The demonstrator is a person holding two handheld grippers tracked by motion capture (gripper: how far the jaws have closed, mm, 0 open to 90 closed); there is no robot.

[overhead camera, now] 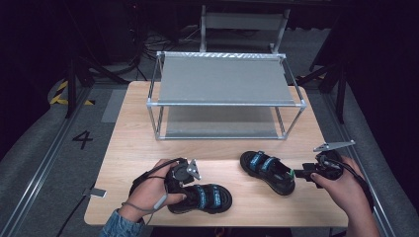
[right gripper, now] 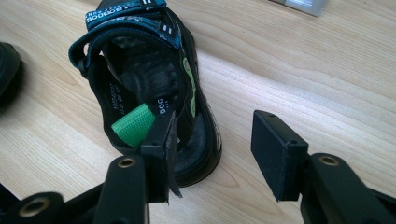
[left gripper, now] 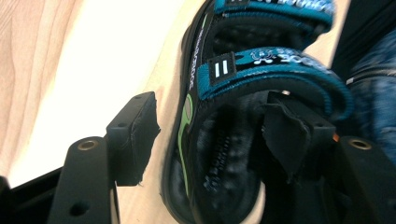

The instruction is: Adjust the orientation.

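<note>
Left tool [overhead camera: 190, 183] is spread open astride one sandal's [overhead camera: 205, 196] side wall near the table's [overhead camera: 138, 128] front edge; right tool [overhead camera: 295, 174] is likewise held open astride the other sandal's [overhead camera: 267, 171] heel side.

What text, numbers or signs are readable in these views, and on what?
"4": black numeral on the grey floor left of the light wooden table.
Yellow-black hazard stripes on that floor: a marking, no words.
White print on the teal strap of the black sandal at the left hand-held gripper: blurred.
White heel-strap print on the other black sandal: illegible.
</note>
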